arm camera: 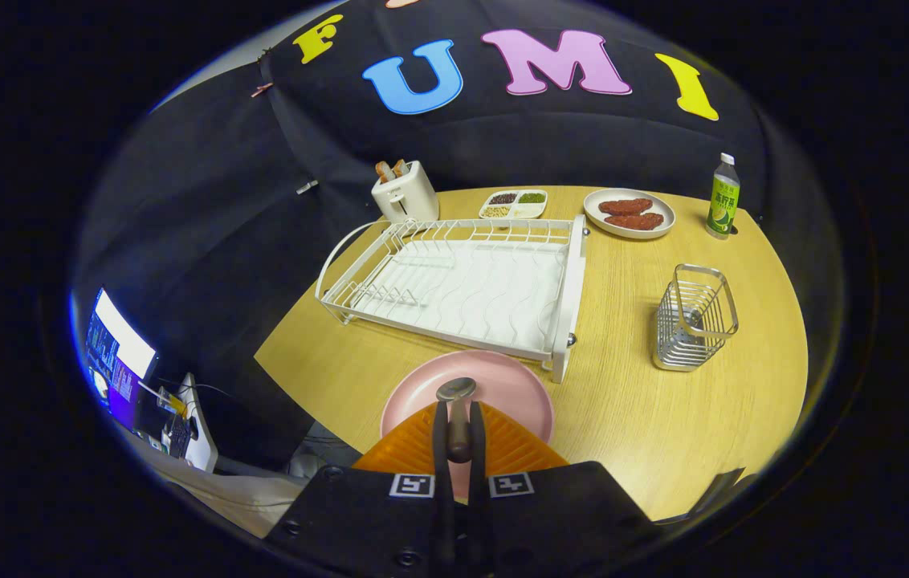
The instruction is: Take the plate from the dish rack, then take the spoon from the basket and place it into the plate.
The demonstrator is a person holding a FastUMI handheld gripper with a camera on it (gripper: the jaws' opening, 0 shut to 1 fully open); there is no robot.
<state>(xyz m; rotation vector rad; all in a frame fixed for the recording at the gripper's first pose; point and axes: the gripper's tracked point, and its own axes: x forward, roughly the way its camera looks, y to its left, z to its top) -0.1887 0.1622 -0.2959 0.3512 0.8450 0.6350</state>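
Taking the white dish rack [462,285] as the landmark and going left to right: far to its left and below the table edge, a lit monitor [113,357] is glowing beside some desk clutter too small to make out. Just behind the rack's left rear corner a white toaster [405,193] is standing with toast poking out of its slots, and behind the rack's rear rail a small divided tray [514,204] is holding what look like grains or beans. The rack itself is sitting with no plate in it, so the first step is looking done. Directly in front of the rack's near right corner, the pink plate [495,385] is lying flat on the wooden table [623,417], its far rim almost touching the rack's frame. The gripper [455,437] is hovering over that plate with its orange fingers [515,445] pressed close together on the handle of a metal spoon [456,392], whose bowl is pointing forward above the plate's middle; whether the bowl is touching the plate I cannot tell. To the right of the rack's rear corner a white plate of reddish-brown food [629,213] is resting, and well to the rack's right the wire basket [691,317] is standing, with nothing of the spoon inside it. Farthest right, a green-labelled bottle [723,197] is standing near the table's edge. What seems left is lowering and releasing the spoon.
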